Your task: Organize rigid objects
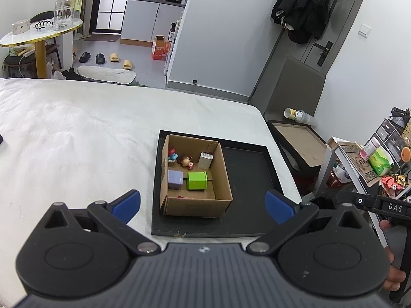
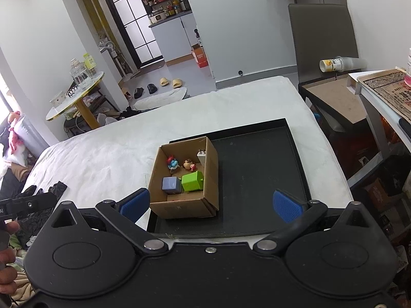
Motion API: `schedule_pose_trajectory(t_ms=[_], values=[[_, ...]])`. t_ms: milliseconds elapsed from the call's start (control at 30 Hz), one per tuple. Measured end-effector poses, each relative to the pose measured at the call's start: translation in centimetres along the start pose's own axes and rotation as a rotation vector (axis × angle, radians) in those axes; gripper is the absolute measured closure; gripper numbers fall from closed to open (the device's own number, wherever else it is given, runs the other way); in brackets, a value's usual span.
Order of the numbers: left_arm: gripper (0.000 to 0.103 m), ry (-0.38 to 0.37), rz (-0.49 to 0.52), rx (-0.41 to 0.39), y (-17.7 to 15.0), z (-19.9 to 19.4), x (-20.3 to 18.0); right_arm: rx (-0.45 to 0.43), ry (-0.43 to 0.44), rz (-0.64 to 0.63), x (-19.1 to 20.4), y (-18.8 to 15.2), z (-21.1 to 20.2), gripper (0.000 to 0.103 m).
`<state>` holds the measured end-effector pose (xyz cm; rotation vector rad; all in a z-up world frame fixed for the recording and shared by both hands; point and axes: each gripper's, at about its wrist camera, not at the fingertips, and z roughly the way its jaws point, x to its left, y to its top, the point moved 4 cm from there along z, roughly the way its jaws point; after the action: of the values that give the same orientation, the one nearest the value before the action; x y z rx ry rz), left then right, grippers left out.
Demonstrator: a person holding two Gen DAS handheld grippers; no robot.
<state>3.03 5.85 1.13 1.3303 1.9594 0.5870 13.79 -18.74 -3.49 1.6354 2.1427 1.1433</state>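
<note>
Hovering both my left gripper and right gripper spread empty above the cardboard box of small objects on the tray, I risk tipping its light wall.

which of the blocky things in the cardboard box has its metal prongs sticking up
The white charger in the box's far right corner: it stands upright with two prongs on top. The green cube and purple cube show none pointing up.
</note>
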Motion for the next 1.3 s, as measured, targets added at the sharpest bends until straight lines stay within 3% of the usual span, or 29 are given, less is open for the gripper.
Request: schedule_pose_trajectory(t_ms=[1300], values=[[0.0,0.016,0.045,0.029,-0.8,0.3,-1.5,0.016,-0.022,-0.036,-0.1,-0.4,-0.4,0.0]])
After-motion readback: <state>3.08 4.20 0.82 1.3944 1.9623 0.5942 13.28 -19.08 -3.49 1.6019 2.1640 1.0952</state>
